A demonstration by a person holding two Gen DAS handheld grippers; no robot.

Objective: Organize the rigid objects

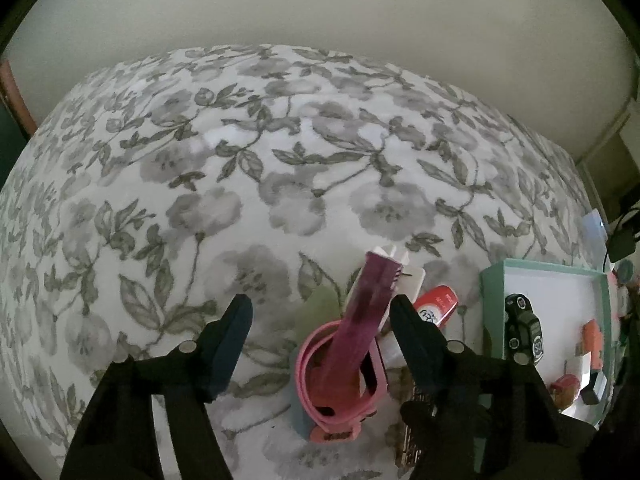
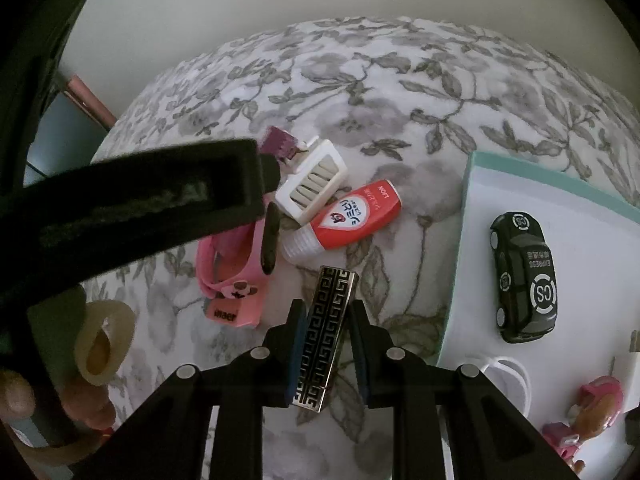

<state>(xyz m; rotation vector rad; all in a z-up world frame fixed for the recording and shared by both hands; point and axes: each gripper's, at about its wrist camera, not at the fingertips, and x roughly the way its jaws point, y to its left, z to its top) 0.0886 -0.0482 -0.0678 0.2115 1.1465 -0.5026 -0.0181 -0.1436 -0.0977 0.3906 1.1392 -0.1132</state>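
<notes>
The right hand-held gripper (image 2: pixel 326 344) is pressed together on a flat metal case (image 2: pixel 324 336) with a black key pattern, pinching its two long edges near the close end. I judge this case to be stiff, light and rather slippery, so the narrow sides are a good place to hold, nearer the middle for balance. Just beyond it lie a red tube (image 2: pixel 352 216) and a white comb-like frame (image 2: pixel 314 186); to its right, near, is the teal box (image 2: pixel 460 264) with a black toy car (image 2: pixel 522 276) inside.

The left hand-held gripper (image 1: pixel 320 320) is spread, with nothing pinched. A pink strap (image 1: pixel 336 384) and a purple piece (image 1: pixel 374 296) lie between its fingers, on the flowered bed cover (image 1: pixel 280 152). The strap looks soft and bendable.
</notes>
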